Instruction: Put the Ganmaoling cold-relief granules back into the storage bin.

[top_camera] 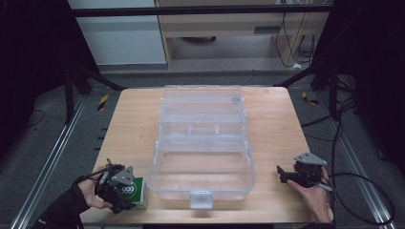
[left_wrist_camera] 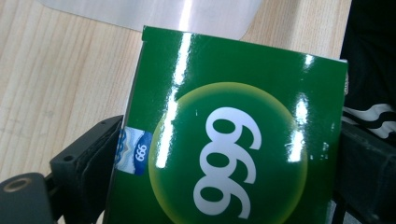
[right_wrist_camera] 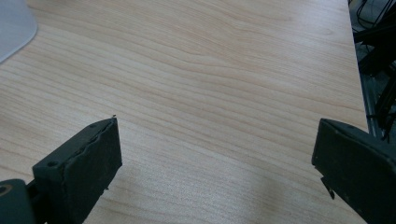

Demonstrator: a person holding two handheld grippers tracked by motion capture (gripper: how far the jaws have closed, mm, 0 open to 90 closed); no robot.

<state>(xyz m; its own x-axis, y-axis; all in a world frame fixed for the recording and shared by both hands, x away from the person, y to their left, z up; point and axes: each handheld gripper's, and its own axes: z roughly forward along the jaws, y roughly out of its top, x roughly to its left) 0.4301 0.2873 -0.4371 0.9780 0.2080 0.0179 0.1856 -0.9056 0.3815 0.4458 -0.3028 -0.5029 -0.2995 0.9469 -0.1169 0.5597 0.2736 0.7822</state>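
Left gripper (top_camera: 125, 196) sits at the front left corner of the table (top_camera: 277, 133). Its jaws stand wide and close on the two side edges of the box (left_wrist_camera: 233, 116), and the pads seem to meet the card on both sides. Right gripper (right_wrist_camera: 215, 163) is spread open with nothing in it, over bare wood well to the right of the case (top_camera: 154, 176).

The biggest risk is the case. Its clear front wall stands just beside the box, so a low carry towards the open tray could knock the box against that rim and twist it out of the jaws. Next, the glossy card could slide between the pads if the squeeze is light, or cave in if it is hard. Least, the box sits near the table's front edge, so a slip there might send it off.

The box lies flat, green printed face up. In the left gripper view the numerals read inverted. Its far end points at the case. Its long axis seems to run along the jaws, though the near end is cut off.
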